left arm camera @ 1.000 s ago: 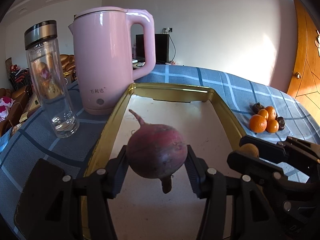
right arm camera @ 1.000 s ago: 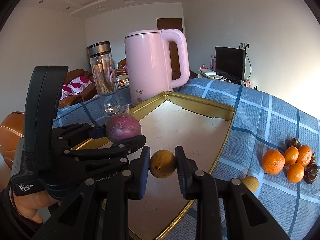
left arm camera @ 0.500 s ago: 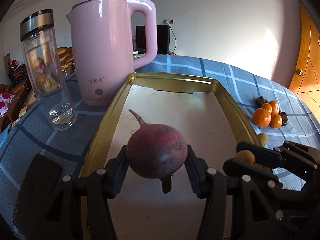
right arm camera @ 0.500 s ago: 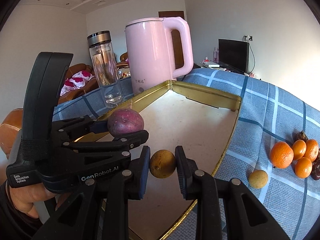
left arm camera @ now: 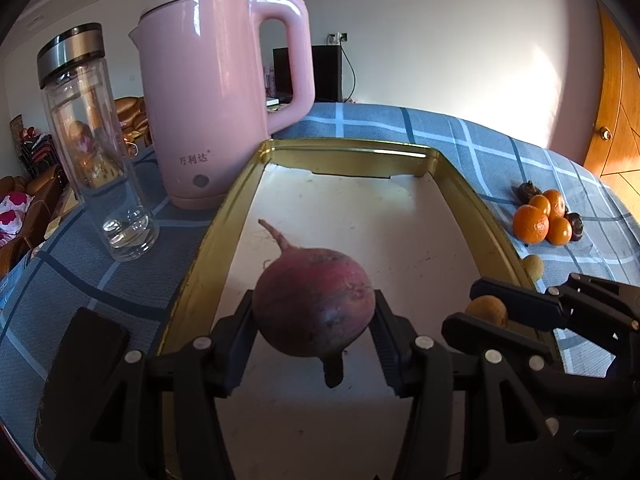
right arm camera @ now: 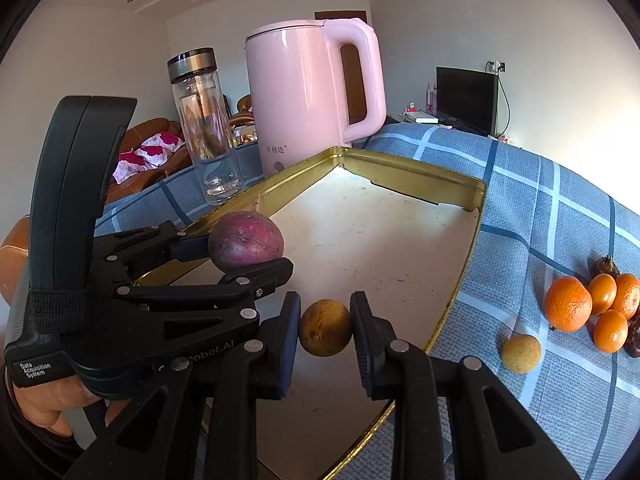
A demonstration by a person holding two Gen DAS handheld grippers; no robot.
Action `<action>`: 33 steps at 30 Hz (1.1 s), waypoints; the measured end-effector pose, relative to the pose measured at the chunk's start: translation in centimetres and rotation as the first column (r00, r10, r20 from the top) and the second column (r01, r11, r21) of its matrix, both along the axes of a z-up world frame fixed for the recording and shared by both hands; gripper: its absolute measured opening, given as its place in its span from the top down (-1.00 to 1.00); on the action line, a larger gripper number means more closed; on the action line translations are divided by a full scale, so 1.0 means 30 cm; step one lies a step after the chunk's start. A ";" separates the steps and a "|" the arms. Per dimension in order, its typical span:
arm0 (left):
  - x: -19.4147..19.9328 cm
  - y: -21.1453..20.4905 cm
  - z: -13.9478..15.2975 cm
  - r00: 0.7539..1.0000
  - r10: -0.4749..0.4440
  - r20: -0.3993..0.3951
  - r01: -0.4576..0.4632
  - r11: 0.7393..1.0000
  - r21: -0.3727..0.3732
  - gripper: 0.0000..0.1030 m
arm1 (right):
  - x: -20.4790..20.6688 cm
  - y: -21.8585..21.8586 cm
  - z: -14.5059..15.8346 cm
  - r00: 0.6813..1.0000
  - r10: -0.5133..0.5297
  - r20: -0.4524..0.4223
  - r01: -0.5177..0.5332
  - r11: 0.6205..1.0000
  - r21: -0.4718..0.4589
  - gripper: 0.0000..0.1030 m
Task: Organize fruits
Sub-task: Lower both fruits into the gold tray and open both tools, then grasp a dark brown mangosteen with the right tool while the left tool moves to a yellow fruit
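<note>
My left gripper [left arm camera: 314,344] is shut on a round purple-red root vegetable [left arm camera: 314,304] with a thin tail, held above the near end of a gold-rimmed tray [left arm camera: 344,148]. My right gripper [right arm camera: 325,330] is shut on a small brown round fruit [right arm camera: 325,327] over the tray's near right part. In the right wrist view the left gripper [right arm camera: 236,258] and the purple vegetable [right arm camera: 246,246] appear at the left. In the left wrist view the right gripper [left arm camera: 486,308] and its brown fruit [left arm camera: 487,309] show at the right.
A pink kettle [left arm camera: 216,96] and a glass bottle [left arm camera: 94,144] stand left of the tray on a blue checked cloth [left arm camera: 480,140]. Several oranges [right arm camera: 592,306] with dark fruits and a second brown fruit [right arm camera: 520,353] lie right of the tray. A dark flat object [left arm camera: 84,364] lies near left.
Both views have tilted slightly downward, so the table's things sit a little higher in the frames. Both grips are unchanged.
</note>
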State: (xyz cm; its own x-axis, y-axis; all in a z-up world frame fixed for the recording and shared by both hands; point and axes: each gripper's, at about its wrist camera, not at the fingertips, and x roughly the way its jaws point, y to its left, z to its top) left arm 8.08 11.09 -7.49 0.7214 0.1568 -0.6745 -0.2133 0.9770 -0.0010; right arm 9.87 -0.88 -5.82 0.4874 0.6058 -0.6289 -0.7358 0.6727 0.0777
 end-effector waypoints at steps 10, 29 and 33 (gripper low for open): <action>-0.032 -0.016 0.035 0.999 0.015 0.028 -0.016 1.000 0.016 -0.20 | 0.000 -0.055 0.012 0.999 -0.034 -0.014 0.035 0.997 0.062 0.12; -0.077 -0.314 0.269 0.974 -0.159 0.159 0.143 0.984 0.109 -0.53 | -0.079 -0.418 0.255 0.977 -0.185 0.108 0.177 0.981 0.077 -0.06; -0.067 -0.385 0.319 0.963 -0.188 0.192 0.165 0.978 0.130 -0.74 | -0.039 -0.521 0.312 0.943 -0.292 0.159 0.284 0.956 0.072 -0.07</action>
